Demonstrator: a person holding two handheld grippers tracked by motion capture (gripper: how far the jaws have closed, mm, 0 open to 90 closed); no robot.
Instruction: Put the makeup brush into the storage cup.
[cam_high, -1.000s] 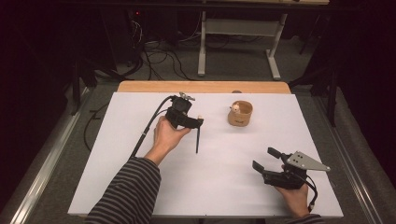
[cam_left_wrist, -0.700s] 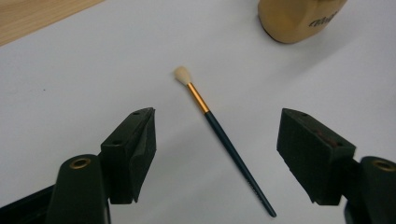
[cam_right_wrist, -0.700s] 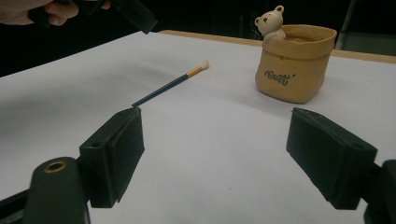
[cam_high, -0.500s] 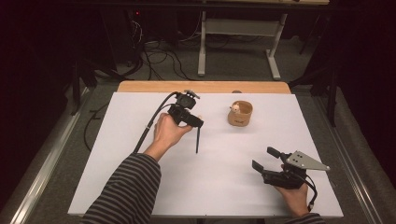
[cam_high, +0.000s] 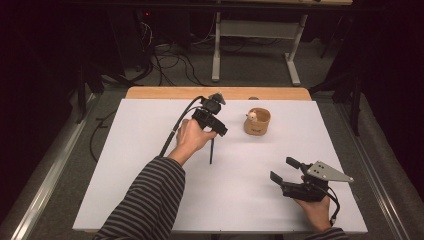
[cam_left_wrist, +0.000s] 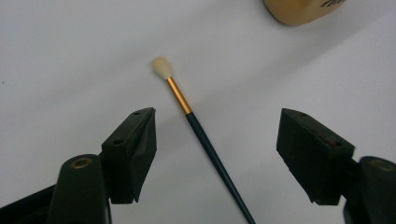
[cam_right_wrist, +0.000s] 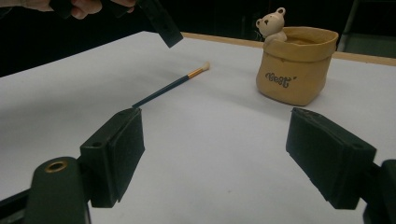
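Paintbrush (cam_left_wrist: 196, 126) lies flat on the white table (cam_high: 150, 165), just left of the tan pot (cam_high: 257, 122). Its pale bristle tip, gold ferrule and dark handle are clear in the left gripper view, though the handle's far end is cut off by the bottom edge there. From the high view the brush (cam_high: 211, 151) is a thin dark line, its bristle end hidden under the left gripper (cam_high: 216, 131). That left gripper (cam_left_wrist: 217, 154) hovers over the brush with its jaws spread wide, one on each side of the handle, touching nothing. The pot carries a small bear figure (cam_right_wrist: 272, 24) at its rim and dark lettering too blurred to read; the left gripper view catches just its lower edge. The right gripper (cam_high: 285, 170) rests near the table's front right corner, well apart from the brush, jaws released and empty.
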